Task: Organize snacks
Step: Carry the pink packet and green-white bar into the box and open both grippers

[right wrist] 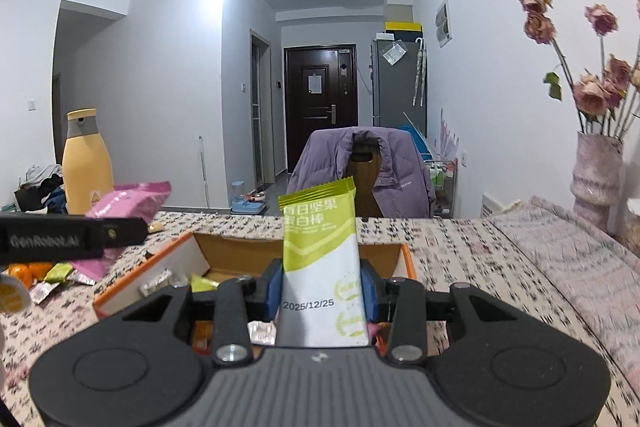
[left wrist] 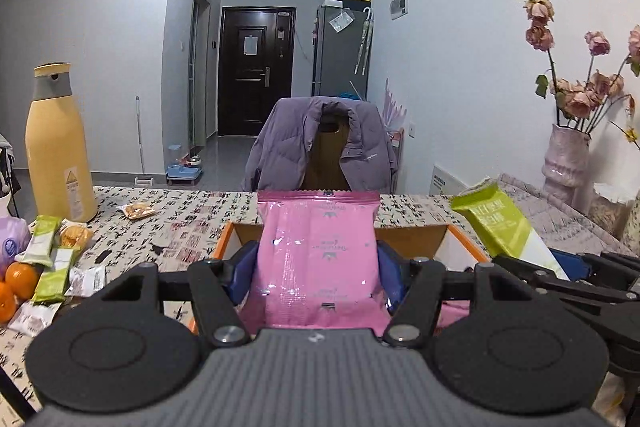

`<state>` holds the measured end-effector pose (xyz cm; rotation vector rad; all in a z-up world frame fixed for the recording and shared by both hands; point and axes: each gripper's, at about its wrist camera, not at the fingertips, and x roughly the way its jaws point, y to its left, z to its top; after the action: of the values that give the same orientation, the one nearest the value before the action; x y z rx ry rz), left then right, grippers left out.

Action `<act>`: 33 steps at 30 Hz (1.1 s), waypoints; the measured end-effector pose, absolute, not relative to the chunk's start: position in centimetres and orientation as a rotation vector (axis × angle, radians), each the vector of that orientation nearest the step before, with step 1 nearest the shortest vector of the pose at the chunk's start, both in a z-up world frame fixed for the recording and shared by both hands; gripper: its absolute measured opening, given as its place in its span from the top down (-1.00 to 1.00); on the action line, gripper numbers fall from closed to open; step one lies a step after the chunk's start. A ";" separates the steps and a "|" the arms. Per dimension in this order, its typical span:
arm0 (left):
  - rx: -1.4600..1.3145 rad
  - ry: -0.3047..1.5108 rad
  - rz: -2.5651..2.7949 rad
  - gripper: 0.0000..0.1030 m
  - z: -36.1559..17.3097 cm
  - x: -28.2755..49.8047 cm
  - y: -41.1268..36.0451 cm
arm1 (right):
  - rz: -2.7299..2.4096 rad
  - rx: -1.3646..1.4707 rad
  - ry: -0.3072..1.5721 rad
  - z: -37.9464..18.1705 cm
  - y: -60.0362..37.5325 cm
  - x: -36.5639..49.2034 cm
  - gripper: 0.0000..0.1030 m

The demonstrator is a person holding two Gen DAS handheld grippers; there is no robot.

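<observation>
We've got one snack per side: left hand-held gripper (left wrist: 318, 269) pinches the pink packet (left wrist: 318, 251) btwn its blue pads, packet standing upright; right hand-held gripper (right wrist: 322, 293) is clamped on the green-and-white nut bar (right wrist: 320, 259), also upright. Both hang above the orange-edged cardboard box (right wrist: 132, 287) on the tabletop (right wrist: 460, 255), which already has a few wrappers in it.

Looks like we're mid-carry, w/ drop-off into the box next, though that's our read, not certain. To do it well:
- lower each snack inside the box walls before letting go, so nothing tips over the rim.
- go one side at a time; the two grippers sit close together and could bump.
- lay pink packet flat, bar alongside, not on top of loose wrappers.
- keep squeeze light; the bar may crush.

More snacks (left wrist: 52, 259) and oranges (left wrist: 18, 279) wait at left near the yellow bottle (left wrist: 58, 147).
</observation>
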<state>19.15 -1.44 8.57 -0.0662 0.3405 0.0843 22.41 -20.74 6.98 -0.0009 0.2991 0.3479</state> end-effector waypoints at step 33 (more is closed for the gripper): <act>-0.079 0.375 0.195 -1.00 3.2 26.2 1.2 | 0.352 0.039 0.380 2.7 -17.8 29.5 -0.85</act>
<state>26.20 1.20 3.16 -0.0794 0.3753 0.1950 29.55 -17.85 2.72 0.0393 0.3804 0.3522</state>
